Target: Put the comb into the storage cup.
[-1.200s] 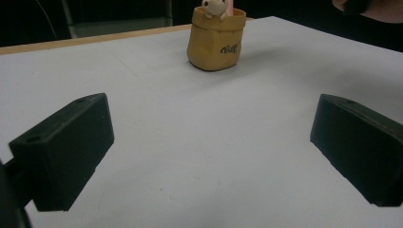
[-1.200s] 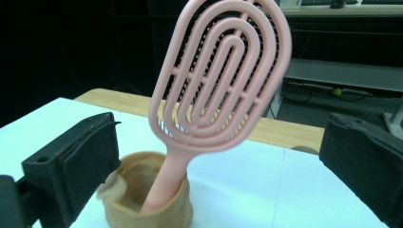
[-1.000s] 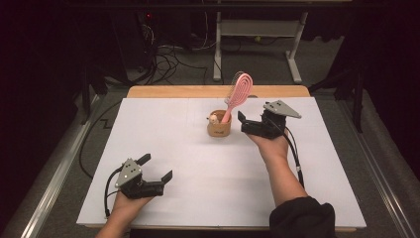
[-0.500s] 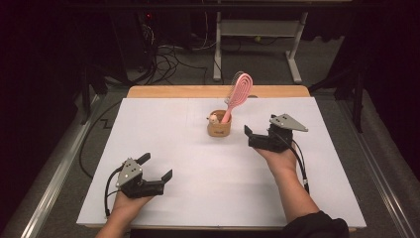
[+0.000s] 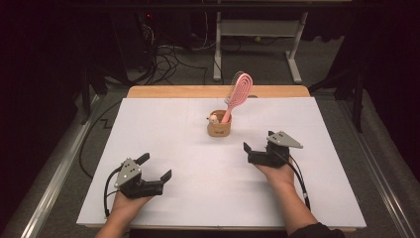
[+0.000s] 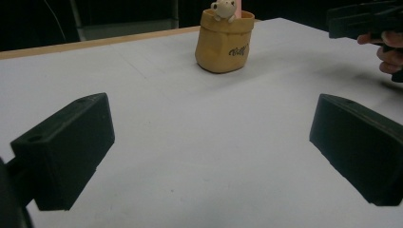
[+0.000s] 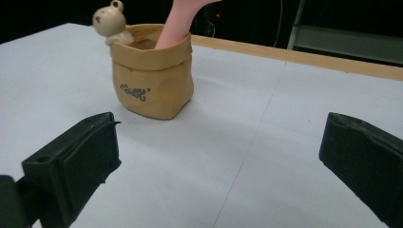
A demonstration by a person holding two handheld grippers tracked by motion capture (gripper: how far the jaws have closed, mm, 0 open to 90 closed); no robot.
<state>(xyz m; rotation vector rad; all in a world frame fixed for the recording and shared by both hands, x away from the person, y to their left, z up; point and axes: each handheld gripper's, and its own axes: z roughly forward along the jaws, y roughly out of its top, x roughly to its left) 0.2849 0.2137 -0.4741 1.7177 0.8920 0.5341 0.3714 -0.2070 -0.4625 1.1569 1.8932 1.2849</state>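
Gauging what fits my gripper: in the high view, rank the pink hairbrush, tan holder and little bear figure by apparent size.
1. Pink hairbrush, longest, partly inside the holder.
2. Tan holder.
3. Bear figure on its rim, smallest.

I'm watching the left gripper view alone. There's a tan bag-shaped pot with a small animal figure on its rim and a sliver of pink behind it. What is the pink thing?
Observer: It's a pink plastic hairbrush. It stands handle-down in the tan pot, with its head leaning over the rim.
Operator: And the black shape at my top right, next to some fingers?
Observer: That's the right gripper, held in the person's other hand. Its jaws stand wide apart with nothing between them.
Operator: Is it touching the pot?
Observer: No. In the high view, a stretch of bare white table lies between the two.
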